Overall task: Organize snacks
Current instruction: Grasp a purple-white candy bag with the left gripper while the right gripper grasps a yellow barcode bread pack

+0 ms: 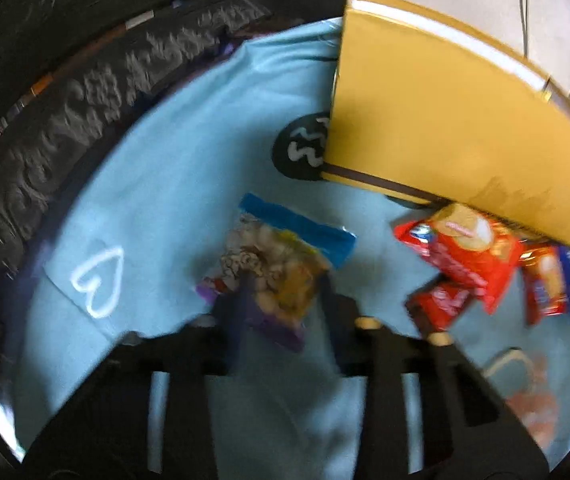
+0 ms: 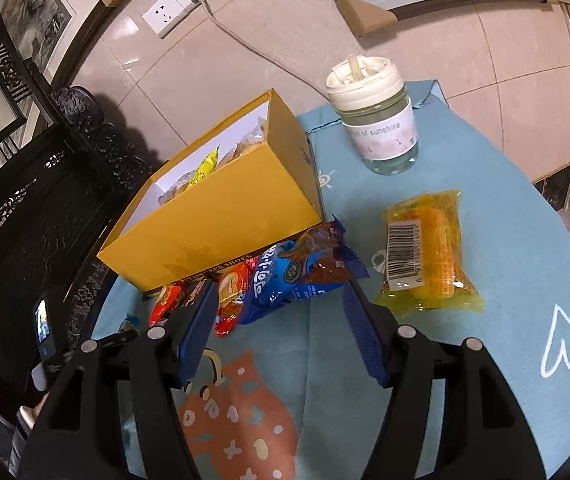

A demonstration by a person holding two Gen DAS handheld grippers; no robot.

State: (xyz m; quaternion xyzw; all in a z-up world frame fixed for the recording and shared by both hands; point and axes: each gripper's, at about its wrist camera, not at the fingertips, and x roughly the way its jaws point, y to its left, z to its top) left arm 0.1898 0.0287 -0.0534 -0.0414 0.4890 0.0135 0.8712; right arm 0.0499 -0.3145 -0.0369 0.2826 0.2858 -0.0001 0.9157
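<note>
A yellow cardboard box [image 2: 221, 216] stands open on the light blue tablecloth [image 2: 485, 200] with several snack packs inside; it also shows in the left wrist view [image 1: 445, 120]. My left gripper [image 1: 281, 292] is open, its fingers on either side of a clear snack bag with a blue top [image 1: 281, 264] lying on the cloth. My right gripper [image 2: 281, 312] is open, its blue fingers around a blue cookie pack [image 2: 297, 276] and a red-orange pack [image 2: 231, 296] that lie against the box. A yellow wrapped snack [image 2: 429, 252] lies to the right. Red packs [image 1: 465, 264] lie by the box.
A glass jar with a white lid [image 2: 377, 120] stands at the back of the table. A dark carved wooden chair [image 2: 25, 240] is at the left, also in the left wrist view [image 1: 65, 100]. A tiled wall with a socket [image 2: 181, 0] is behind.
</note>
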